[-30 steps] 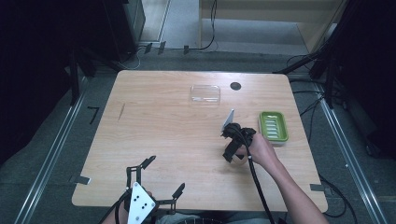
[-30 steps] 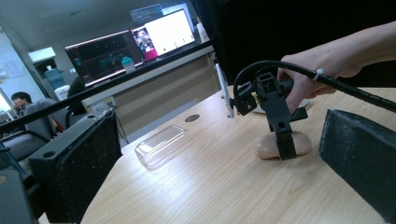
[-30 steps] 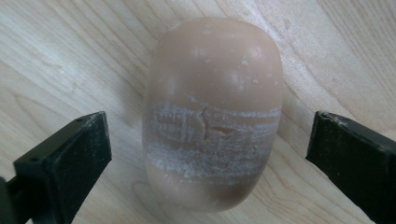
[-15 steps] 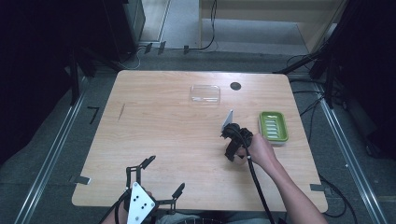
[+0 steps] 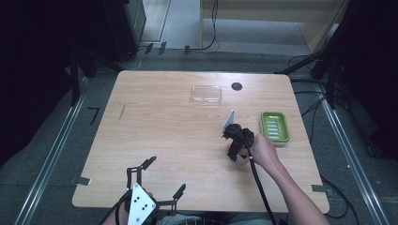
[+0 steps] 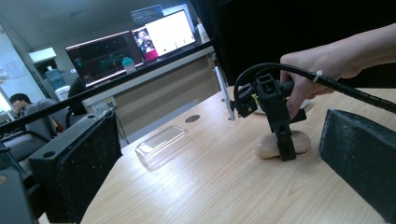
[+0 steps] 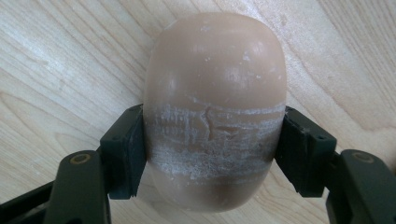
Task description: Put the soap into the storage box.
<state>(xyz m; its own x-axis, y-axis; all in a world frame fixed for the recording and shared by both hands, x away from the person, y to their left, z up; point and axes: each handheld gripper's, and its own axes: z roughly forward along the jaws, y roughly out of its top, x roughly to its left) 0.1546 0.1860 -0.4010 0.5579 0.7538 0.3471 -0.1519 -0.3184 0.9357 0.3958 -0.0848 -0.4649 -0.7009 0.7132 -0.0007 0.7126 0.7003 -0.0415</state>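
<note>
Gripping the tan bar of soap (image 7: 215, 107) across its short width, the right tongs (image 7: 212, 149) have just been closing and now press both pads (image 7: 126, 154) on its flanks, the bar lying flat on the bench (image 5: 164, 140) just in front of the green soap dish (image 5: 275, 126). The hold sits toward the near end of the bar, not its middle, so the far end may dip once it leaves the wood; I judge a straight, slow lift with the wrist kept level would serve best. Soap is slick, and the white scuffs across it suggest that it marks easily, so squeeze no harder than needed. If the dish is the goal, carry the bar low, line its long side up with the dish's, and set it on the ribs before releasing. The left tongs (image 5: 155, 180) rest near the bench's front edge, well apart, jaws spread and empty. The clear lid (image 5: 206, 93) lies farther back.
</note>
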